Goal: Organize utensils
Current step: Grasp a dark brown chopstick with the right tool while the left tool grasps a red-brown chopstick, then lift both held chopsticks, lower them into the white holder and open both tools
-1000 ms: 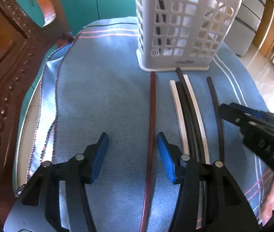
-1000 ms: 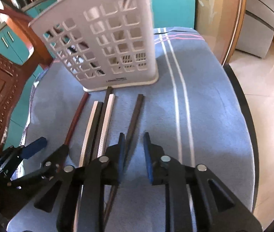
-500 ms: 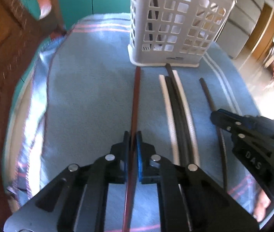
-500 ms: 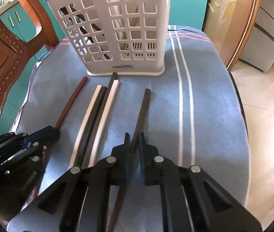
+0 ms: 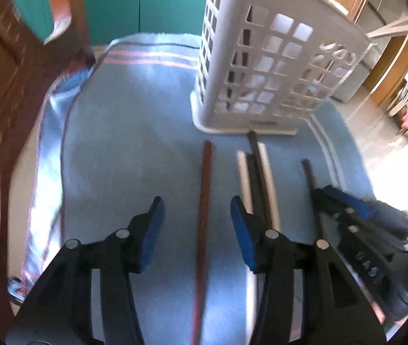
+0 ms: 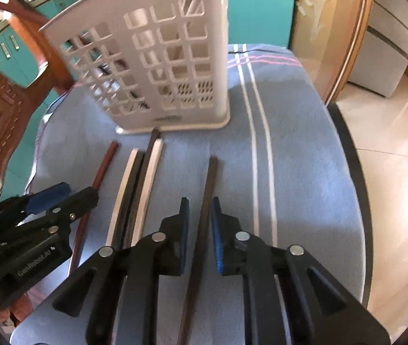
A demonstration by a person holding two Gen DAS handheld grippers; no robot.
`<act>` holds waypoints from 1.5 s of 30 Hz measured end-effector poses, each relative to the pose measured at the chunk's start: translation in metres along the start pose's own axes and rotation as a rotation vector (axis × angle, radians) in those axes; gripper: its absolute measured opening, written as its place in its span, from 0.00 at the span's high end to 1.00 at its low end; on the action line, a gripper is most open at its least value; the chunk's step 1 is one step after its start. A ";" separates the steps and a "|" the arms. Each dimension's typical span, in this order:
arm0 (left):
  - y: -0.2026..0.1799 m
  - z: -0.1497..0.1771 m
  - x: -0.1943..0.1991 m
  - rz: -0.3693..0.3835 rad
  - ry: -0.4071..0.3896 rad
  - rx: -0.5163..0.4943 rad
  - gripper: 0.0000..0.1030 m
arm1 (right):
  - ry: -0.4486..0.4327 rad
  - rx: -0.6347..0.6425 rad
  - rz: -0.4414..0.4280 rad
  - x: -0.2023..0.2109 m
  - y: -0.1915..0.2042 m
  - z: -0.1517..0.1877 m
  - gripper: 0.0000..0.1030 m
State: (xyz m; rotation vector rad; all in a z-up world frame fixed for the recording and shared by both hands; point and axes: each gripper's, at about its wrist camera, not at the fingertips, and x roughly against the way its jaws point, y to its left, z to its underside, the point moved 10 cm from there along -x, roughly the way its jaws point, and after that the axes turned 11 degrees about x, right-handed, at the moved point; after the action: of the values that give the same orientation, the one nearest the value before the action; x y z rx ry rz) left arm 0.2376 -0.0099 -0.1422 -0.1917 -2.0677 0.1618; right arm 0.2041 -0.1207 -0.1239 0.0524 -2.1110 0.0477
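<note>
Chopsticks lie loose on the blue cloth (image 6: 304, 172), tips toward the white basket (image 6: 157, 66) at its far edge. Left gripper (image 5: 196, 227) opening wide, reddish stick (image 5: 202, 215) between the jaws, untouched. Right gripper (image 6: 199, 230) opening slightly around the dark brown stick (image 6: 205, 215), pads clear. Risk: thin sticks roll or pivot on closing, causing off-centre pinches; neighbouring white/black cluster (image 6: 137, 184) could get nudged.
</note>
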 end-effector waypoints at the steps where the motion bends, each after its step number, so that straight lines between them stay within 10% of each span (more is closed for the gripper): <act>1: 0.000 -0.003 -0.001 -0.016 -0.007 -0.012 0.53 | -0.004 0.003 0.024 -0.002 -0.002 -0.004 0.85; 9: -0.006 -0.017 -0.026 -0.100 -0.023 -0.095 0.54 | 0.035 0.024 0.100 -0.021 -0.009 -0.013 0.85; 14: -0.006 -0.004 -0.018 -0.080 -0.012 -0.052 0.93 | 0.026 0.064 0.089 -0.022 -0.002 -0.009 0.91; 23: 0.018 0.039 0.009 0.021 0.039 0.067 0.93 | 0.043 0.142 -0.005 -0.002 0.031 0.028 0.93; 45: 0.011 0.016 0.001 -0.049 0.008 -0.005 0.72 | 0.040 0.102 0.042 -0.006 0.007 0.018 0.88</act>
State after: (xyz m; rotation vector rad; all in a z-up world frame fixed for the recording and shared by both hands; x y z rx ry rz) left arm 0.2243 0.0007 -0.1515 -0.1442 -2.0630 0.1258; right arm 0.1917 -0.1144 -0.1384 0.0672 -2.0690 0.1801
